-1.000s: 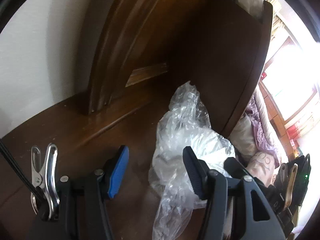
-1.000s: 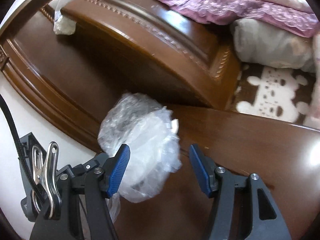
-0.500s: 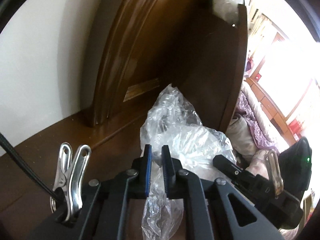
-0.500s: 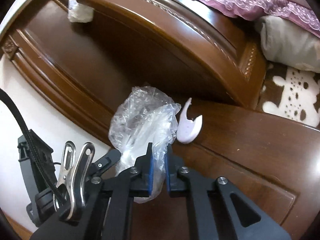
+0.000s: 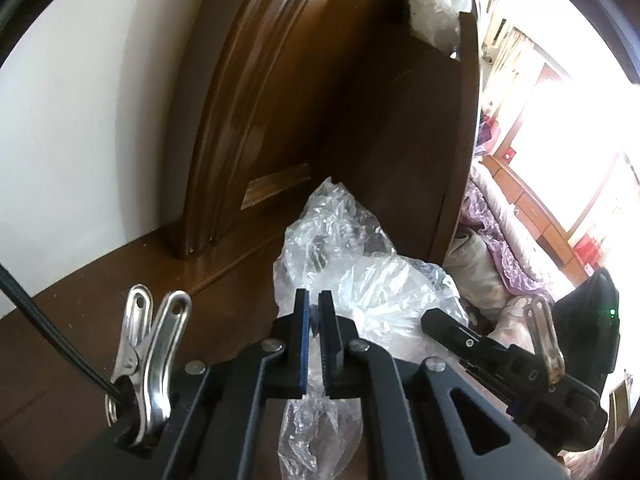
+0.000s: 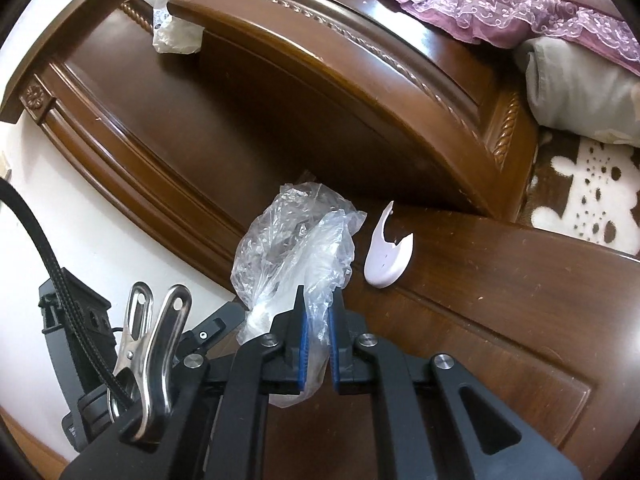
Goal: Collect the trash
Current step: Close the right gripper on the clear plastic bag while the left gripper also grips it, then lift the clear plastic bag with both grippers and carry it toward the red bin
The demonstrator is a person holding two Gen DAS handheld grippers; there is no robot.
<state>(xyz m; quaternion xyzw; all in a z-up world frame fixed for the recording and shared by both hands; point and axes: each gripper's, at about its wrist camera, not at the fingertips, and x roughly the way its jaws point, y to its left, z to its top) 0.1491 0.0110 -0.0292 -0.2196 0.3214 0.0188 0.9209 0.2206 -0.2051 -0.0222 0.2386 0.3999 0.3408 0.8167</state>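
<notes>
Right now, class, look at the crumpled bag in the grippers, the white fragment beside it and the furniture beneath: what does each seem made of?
Crumpled bag: thin clear plastic film, glossy, creased, see-through.
White fragment: probably rigid plastic or eggshell; smooth, curved, jagged broken edge. The view leaves it open.
Furniture: dark wood, or wood veneer, with a glossy varnish; it shows reflections and carved rope trim.

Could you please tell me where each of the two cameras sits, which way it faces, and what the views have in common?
Left wrist: rides on the left gripper, looking forward and down at the clear plastic bag pinched in its jaws, on the dark wooden surface by the headboard; the right gripper enters from the right.
Right wrist: rides on the right gripper, looking down at the same bag in its jaws, a white shell fragment beside it.
Shared: bag, wooden surface, headboard.
</notes>
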